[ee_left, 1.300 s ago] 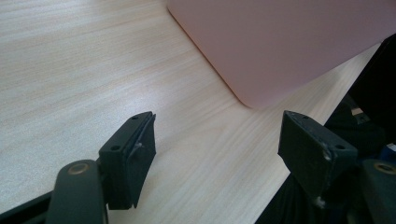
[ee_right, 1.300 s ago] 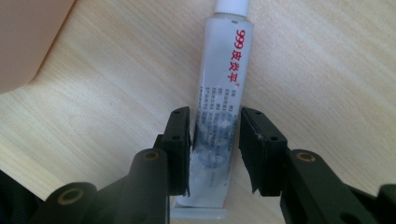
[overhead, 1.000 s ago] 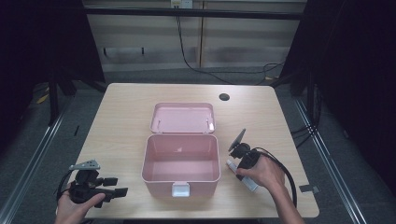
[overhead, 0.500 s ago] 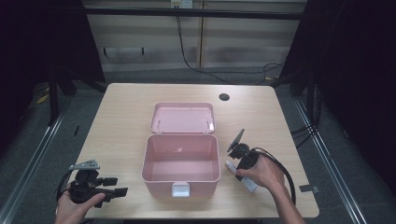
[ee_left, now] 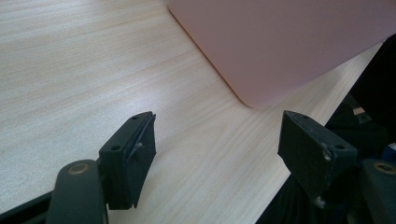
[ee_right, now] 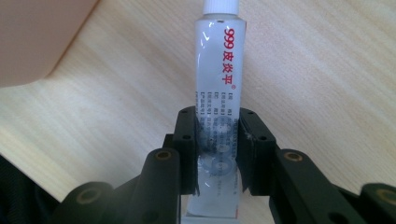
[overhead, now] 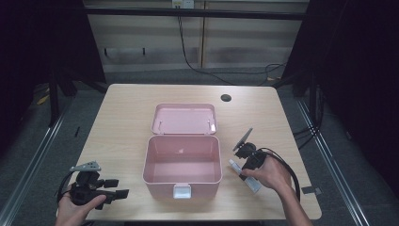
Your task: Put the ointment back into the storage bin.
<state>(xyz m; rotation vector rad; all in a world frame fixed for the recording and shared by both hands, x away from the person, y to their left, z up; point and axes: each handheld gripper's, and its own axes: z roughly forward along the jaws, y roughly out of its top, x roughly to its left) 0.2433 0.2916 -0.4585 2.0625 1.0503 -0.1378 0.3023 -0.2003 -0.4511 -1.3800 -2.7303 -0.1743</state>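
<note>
Right gripper (ee_right: 218, 140) clamped on ointment tube (ee_right: 218, 84), at 3 o'clock of pink box (overhead: 182, 160). Left gripper (ee_left: 219, 149) jaws apart, on table (overhead: 127, 122).

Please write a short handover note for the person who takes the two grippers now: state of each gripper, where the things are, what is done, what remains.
Right gripper: shut on the white ointment tube, which lies on the table right of the pink box.
Left gripper: open, holds nothing, near the box's front left corner.
Box: lid open, nothing seen inside.
Done: tube gripped.
Left, probably: lift the tube and put it in the box, then perhaps close the lid.
</note>
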